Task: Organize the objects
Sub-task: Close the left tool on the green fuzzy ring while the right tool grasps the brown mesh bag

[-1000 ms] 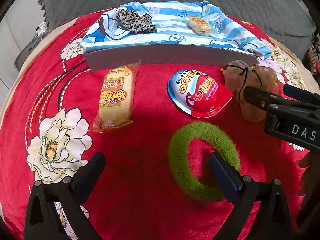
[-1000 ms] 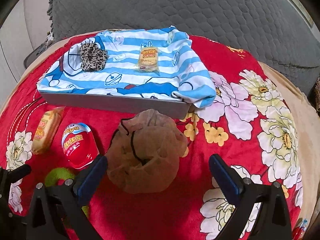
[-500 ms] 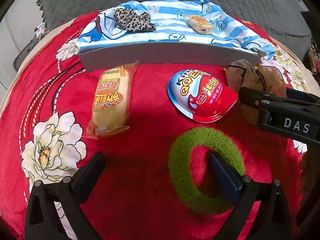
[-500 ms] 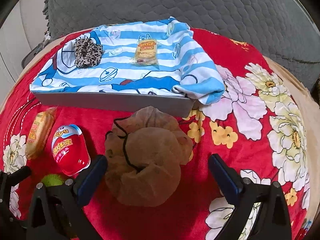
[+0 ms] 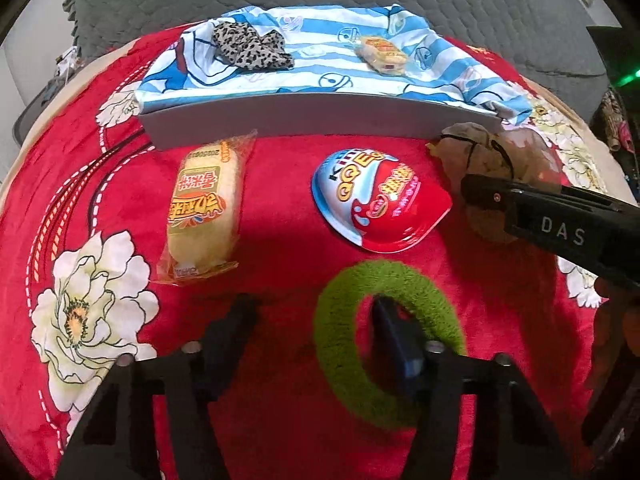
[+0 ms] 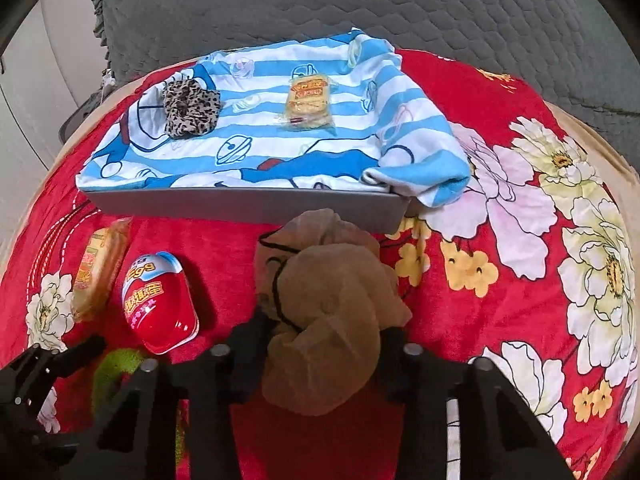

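A green fuzzy ring [image 5: 384, 344] lies on the red flowered cloth. My left gripper [image 5: 316, 332] is narrowing, with its right finger inside the ring's hole and its left finger outside the rim. My right gripper [image 6: 324, 336] has closed onto a brown drawstring pouch [image 6: 332, 308], its fingers pressing both sides. A wrapped yellow cake [image 5: 204, 208] and a red and blue egg-shaped pack [image 5: 380, 200] lie in front of a grey tray [image 5: 320, 120] lined with a blue striped cloth. On that cloth lie a leopard scrunchie [image 5: 248, 46] and a small snack pack [image 5: 382, 54].
A grey quilted cushion [image 6: 320, 0] rises behind the tray. The red flowered cloth [image 6: 520, 240] extends to the right of the pouch. The right gripper's body [image 5: 560, 224] crosses the right side of the left wrist view.
Both grippers have closed in from wide open. The right one now squeezes the brown pouch. The left one narrowed around the near-left part of the green ring.
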`<state>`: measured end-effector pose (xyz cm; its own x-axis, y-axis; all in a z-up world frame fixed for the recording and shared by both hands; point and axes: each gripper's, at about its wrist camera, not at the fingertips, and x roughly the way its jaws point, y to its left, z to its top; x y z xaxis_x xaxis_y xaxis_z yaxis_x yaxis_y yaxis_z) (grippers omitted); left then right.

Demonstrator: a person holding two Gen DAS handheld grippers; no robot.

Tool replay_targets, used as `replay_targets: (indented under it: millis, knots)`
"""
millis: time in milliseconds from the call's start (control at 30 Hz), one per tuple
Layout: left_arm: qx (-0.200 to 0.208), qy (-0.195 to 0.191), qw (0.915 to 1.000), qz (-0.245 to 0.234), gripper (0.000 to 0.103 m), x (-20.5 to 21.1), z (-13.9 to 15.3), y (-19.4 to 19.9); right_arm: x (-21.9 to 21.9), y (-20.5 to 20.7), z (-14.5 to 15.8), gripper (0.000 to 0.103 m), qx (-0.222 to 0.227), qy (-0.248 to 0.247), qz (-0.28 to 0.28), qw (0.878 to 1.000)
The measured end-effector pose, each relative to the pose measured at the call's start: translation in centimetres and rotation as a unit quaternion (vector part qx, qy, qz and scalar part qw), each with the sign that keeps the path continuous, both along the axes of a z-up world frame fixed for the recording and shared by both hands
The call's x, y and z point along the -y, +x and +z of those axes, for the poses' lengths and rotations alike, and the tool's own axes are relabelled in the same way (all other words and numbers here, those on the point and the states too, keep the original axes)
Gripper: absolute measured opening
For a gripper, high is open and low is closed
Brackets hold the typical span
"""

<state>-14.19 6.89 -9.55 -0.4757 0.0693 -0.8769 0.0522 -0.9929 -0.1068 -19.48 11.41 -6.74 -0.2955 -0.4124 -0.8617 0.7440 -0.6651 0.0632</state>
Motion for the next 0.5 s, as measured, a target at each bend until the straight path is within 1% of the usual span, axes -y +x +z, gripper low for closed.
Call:
replay_targets:
  millis: [33, 67, 100, 133, 167, 267, 500]
  knots:
    - [0.0, 0.003, 1.0, -0.002, 0.052, -0.08, 0.05, 0.0, -0.01, -0.01, 0.03, 0.031, 0.001, -0.002, 0.001, 1.0]
    - [0.0, 0.006, 1.0, -0.005, 0.045, -0.15, 0.07, -0.02, -0.03, -0.02, 0.08, 0.03, 0.003, -0.004, 0.004, 1.0]
    - [0.0, 0.01, 0.9999, -0.006, 0.04, -0.2, 0.13, -0.05, 0.01, 0.04, 0.07, 0.027, 0.004, -0.004, 0.006, 1.0]
    - [-0.001, 0.013, 0.9999, -0.007, 0.029, -0.21, 0.2, -0.03, 0.01, 0.09, 0.1, 0.024, 0.007, -0.007, 0.009, 1.0]
    - [-0.001, 0.017, 0.9998, -0.007, 0.021, -0.25, 0.28, -0.04, -0.01, 0.19, 0.12, 0.023, 0.008, -0.009, 0.012, 1.0]
    - [0.001, 0.022, 0.9997, -0.01, 0.014, -0.32, 0.35, -0.09, -0.02, 0.44, 0.26, 0.021, 0.007, -0.011, 0.017, 1.0]
    - [-0.002, 0.027, 0.9996, -0.011, 0.012, -0.23, 0.53, 0.15, -0.35, 0.53, 0.86, 0.019, 0.009, -0.02, 0.014, 1.0]
